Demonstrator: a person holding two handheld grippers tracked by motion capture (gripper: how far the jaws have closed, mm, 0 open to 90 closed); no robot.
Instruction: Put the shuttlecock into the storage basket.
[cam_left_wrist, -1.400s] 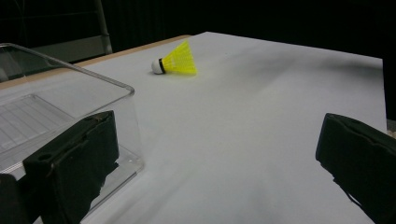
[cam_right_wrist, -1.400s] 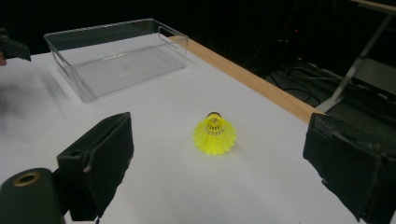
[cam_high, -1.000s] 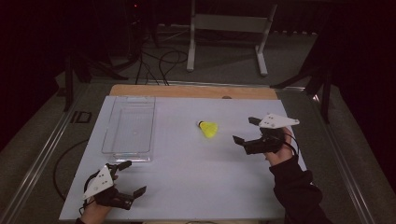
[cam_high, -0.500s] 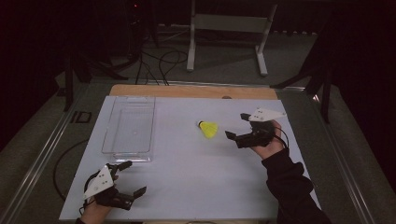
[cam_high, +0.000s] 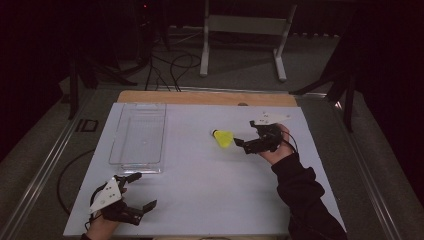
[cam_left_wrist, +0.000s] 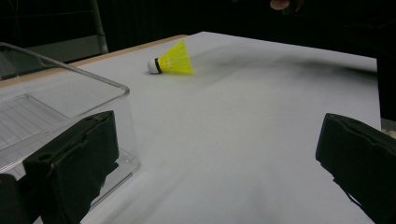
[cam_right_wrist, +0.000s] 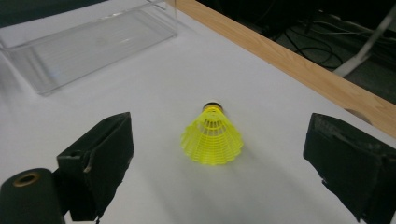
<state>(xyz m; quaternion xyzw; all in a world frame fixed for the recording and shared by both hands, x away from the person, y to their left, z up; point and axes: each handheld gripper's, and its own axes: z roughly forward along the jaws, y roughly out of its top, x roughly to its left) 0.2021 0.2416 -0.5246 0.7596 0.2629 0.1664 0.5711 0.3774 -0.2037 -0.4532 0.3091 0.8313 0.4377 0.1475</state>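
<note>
A yellow shuttlecock (cam_high: 223, 138) lies on its side on the white table (cam_high: 210, 190), its white cork pointing left and away. Seen along the right jaws, the shuttlecock (cam_right_wrist: 213, 137) rests just ahead of them, skirt open toward the camera. My right gripper (cam_high: 241, 143) stands open right next to the skirt, not touching it. My left gripper (cam_high: 139, 190) is open near the table's front left corner, with nothing between its jaws. From there the shuttlecock (cam_left_wrist: 172, 61) is far off.
A clear plastic bin (cam_high: 138, 134) sits on the left half of the table, its near corner (cam_left_wrist: 119, 93) just ahead of the left jaws. A wooden strip (cam_high: 205, 97) edges the table's far side. Cables and a metal stand (cam_high: 242, 25) are on the floor beyond.
My right gripper has moved left toward the shuttlecock, closing the gap to its skirt. The left gripper has stayed in place.
</note>
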